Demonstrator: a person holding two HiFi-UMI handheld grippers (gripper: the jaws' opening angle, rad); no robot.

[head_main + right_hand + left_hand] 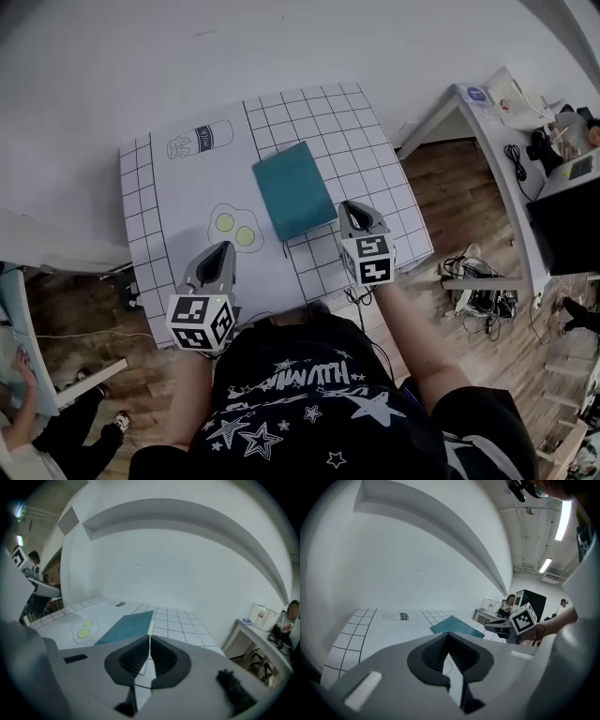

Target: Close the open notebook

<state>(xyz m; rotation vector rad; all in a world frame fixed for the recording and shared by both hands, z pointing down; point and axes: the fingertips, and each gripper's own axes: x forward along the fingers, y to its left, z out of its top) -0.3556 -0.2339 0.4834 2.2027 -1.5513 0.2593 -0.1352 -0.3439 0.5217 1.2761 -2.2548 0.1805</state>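
Note:
The teal notebook (294, 188) lies closed and flat on the white gridded table (178, 202), right of the middle. It also shows in the left gripper view as a teal notebook (454, 625) ahead and to the right, and in the right gripper view as a teal notebook (126, 627) just beyond the jaws. My left gripper (225, 247) hovers near the table's front edge, beside the printed fried eggs (234, 228), jaws together and empty. My right gripper (352, 205) sits just right of the notebook's near corner, shut with nothing between its jaws.
A milk bottle drawing (199, 141) is printed at the table's far left. To the right stand a white desk (487, 122) with small items and a black box (567, 225). Cables (473, 277) lie on the wooden floor. A person (28, 412) sits at the lower left.

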